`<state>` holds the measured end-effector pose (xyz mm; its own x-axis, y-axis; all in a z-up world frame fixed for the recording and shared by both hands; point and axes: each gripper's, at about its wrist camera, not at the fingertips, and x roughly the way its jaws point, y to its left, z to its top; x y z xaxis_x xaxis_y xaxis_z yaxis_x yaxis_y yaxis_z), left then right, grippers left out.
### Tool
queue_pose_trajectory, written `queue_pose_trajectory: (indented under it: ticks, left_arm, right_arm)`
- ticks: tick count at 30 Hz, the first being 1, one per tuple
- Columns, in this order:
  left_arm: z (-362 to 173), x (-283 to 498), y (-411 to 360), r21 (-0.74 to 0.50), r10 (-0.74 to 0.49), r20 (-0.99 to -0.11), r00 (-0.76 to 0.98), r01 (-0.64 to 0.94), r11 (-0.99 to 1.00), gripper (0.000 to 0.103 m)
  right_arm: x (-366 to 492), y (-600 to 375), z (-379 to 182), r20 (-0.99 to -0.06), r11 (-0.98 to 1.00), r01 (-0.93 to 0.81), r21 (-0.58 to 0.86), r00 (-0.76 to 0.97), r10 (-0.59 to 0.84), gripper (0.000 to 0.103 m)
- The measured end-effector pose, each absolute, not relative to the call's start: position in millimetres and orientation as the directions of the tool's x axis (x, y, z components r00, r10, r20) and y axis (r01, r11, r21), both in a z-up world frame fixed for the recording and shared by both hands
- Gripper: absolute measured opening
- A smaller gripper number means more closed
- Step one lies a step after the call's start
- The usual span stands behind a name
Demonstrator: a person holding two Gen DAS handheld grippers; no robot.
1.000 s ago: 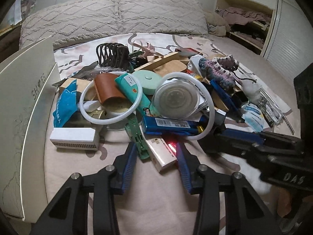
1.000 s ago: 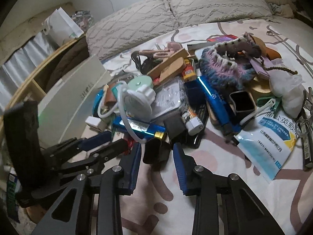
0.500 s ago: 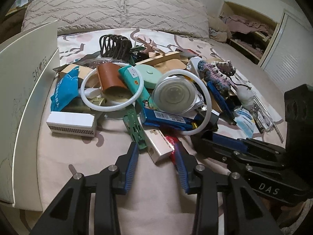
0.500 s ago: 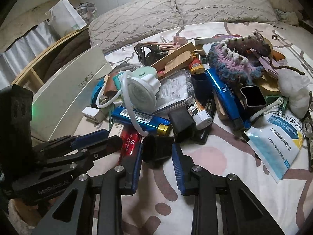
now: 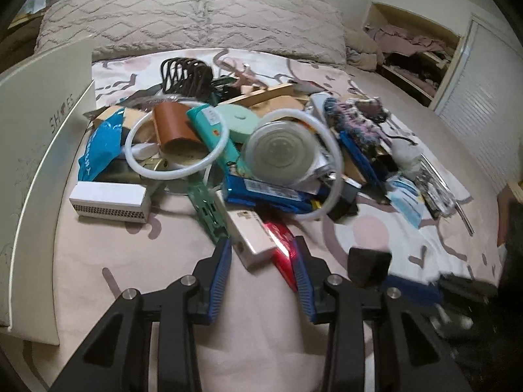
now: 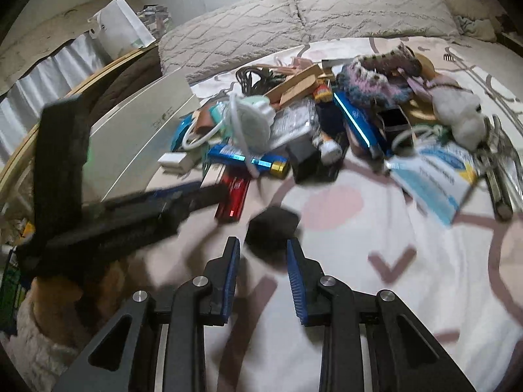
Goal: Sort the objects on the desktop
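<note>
A heap of small desk objects lies on the patterned bedsheet (image 5: 114,261). My left gripper (image 5: 261,254) is shut at the heap's near edge on a beige box (image 5: 251,238) and a shiny red pack (image 5: 281,245) lying side by side. The right wrist view shows that left gripper (image 6: 209,196) blurred, with the red pack (image 6: 232,196) sticking out past it. My right gripper (image 6: 263,251) is shut on a small black box (image 6: 273,232), held off the sheet in front of the heap. In the left wrist view the black box (image 5: 369,261) sits low on the right.
A white shoe-box lid (image 5: 39,150) stands along the left of the heap. A white ring (image 5: 176,140), blue tube (image 5: 268,192), round clear lid (image 5: 281,153), knitted piece (image 6: 376,78) and mask packet (image 6: 431,176) lie in the heap. Pillows (image 5: 196,19) line the far end.
My right gripper has drawn back from the heap with the black box in it. The left jaws have closed a little onto the beige box and red pack.
</note>
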<state>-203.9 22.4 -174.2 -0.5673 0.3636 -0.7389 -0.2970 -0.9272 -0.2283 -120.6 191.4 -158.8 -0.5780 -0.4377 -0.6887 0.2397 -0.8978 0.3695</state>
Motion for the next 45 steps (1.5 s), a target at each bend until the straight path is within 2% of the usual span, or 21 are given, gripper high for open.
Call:
queue_pose_trajectory:
  ticks: [1,3,4,16,21,24,30,31,32,34,45]
  left_arm:
    - [-175,-205,21,-0.238,0.369,-0.737,-0.566,-0.294,-0.926,0.038]
    - [-175,-205,19,-0.247,0.373,-0.734,-0.567,-0.288,-0.925,0.028]
    - [-175,-206,18,-0.253,0.376,-0.733,-0.567,-0.286,-0.924,0.028]
    - [-172,-185,12,-0.269,0.393,-0.718,-0.574,-0.291,-0.918,0.024]
    - [-171,-157,13,-0.281,0.436,-0.719,-0.541,-0.347,-0.895,0.021]
    - [-169,-143,17,-0.286,0.463,-0.716,-0.523,-0.386,-0.877,0.021]
    - [-161,-135,23,-0.231,0.444,-0.707,-0.550,-0.414,-0.881,0.022]
    - [-161,-135,22,-0.225,0.434,-0.709,-0.556,-0.406,-0.886,0.030]
    - [-162,-136,21,-0.221,0.425,-0.709,-0.562,-0.396,-0.891,0.048]
    - [-162,-137,17,-0.226,0.420,-0.705,-0.571,-0.381,-0.897,0.066]
    - [-160,-147,2,-0.239,0.392,-0.684,-0.615,-0.319,-0.917,0.069]
  right_arm:
    - [-117,191,-159,-0.689,-0.899,0.243,0.363,-0.579,-0.435,0.030]
    - [-112,190,-159,-0.688,-0.901,0.251,0.353,-0.583,-0.432,0.030]
    - [-111,190,-159,-0.687,-0.900,0.252,0.355,-0.583,-0.434,0.030]
    - [-112,211,-150,-0.646,-0.891,0.216,0.400,-0.623,-0.441,0.030]
    - [-121,225,-139,-0.623,-0.897,0.186,0.400,-0.663,-0.416,0.030]
    - [-134,230,-139,-0.628,-0.899,0.165,0.406,-0.664,-0.406,0.030]
    - [-154,225,-146,-0.652,-0.905,0.153,0.398,-0.647,-0.396,0.029]
    - [-158,224,-147,-0.655,-0.905,0.148,0.398,-0.645,-0.394,0.029]
    - [-162,224,-150,-0.659,-0.904,0.144,0.403,-0.640,-0.395,0.029]
    - [-168,223,-155,-0.665,-0.898,0.143,0.416,-0.626,-0.408,0.029]
    - [-151,208,-165,-0.660,-0.861,0.246,0.445,-0.560,-0.501,0.029]
